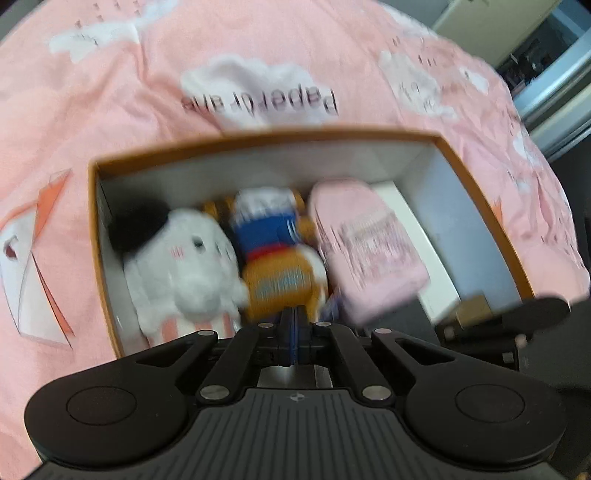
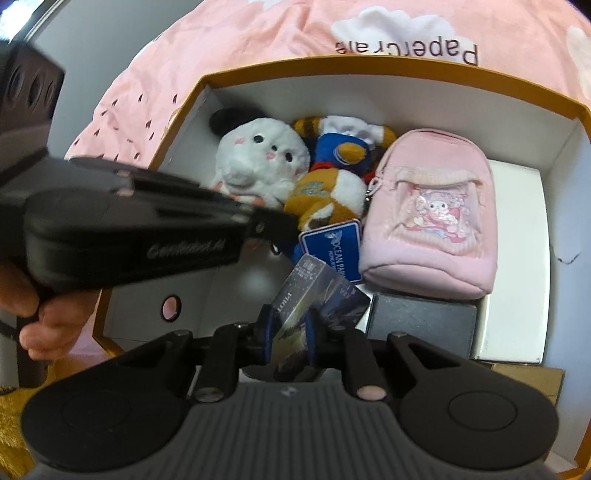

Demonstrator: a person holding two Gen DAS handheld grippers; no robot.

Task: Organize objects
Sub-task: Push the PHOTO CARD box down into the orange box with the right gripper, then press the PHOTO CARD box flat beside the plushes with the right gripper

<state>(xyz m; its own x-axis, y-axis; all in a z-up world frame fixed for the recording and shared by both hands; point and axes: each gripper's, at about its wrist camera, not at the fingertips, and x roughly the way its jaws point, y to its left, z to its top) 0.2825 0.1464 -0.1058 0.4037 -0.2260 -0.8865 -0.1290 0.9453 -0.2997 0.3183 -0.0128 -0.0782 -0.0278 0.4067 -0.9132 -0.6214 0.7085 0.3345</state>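
An open orange-rimmed box with white walls holds a white plush, an orange and blue plush with a blue tag, and a pink mini backpack. My left gripper is shut, its tips at the orange plush; whether it grips anything is hidden. It also shows in the right wrist view. My right gripper is shut on a small dark printed carton over the box's near end.
The box sits on a pink printed bedspread. A black box and a white box lie inside by the backpack. A brown cardboard box sits at the right. Furniture stands beyond the bed.
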